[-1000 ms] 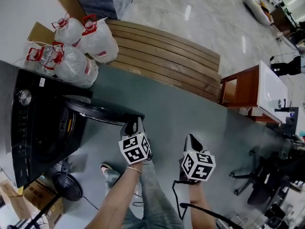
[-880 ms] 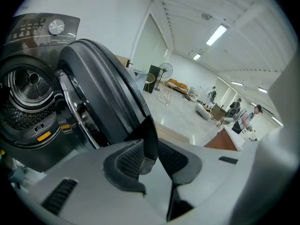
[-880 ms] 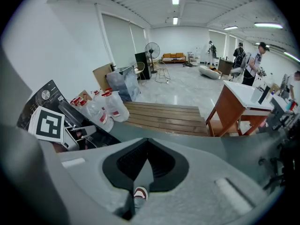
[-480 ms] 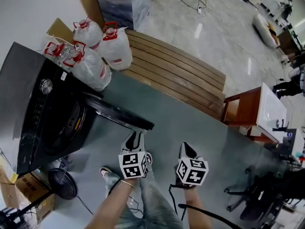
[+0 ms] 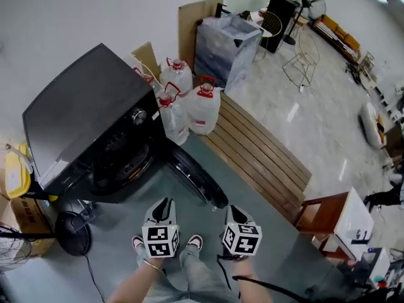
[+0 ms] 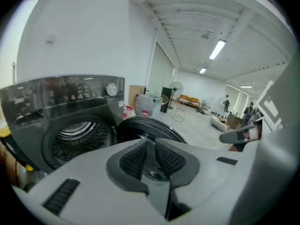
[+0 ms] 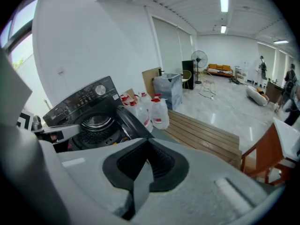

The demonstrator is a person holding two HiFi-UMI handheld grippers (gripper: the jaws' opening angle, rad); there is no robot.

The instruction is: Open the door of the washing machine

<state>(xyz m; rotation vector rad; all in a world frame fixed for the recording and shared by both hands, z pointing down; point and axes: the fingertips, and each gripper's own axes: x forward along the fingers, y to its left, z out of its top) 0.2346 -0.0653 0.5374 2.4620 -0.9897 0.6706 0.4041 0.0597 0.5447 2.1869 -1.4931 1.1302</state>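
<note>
Head view: left gripper has backed off the door, now wide open ahead of it. Its empty jaws are closing; right gripper is pressed together. Opening looks done.

washing machine: black on top, dark and shiny at the front
door: black
jugs: see-through, with red caps and red handles
wooden slats: brown stripes
floor mat: dull grey-green
far floor: pale, shiny grey
wall: white
</note>
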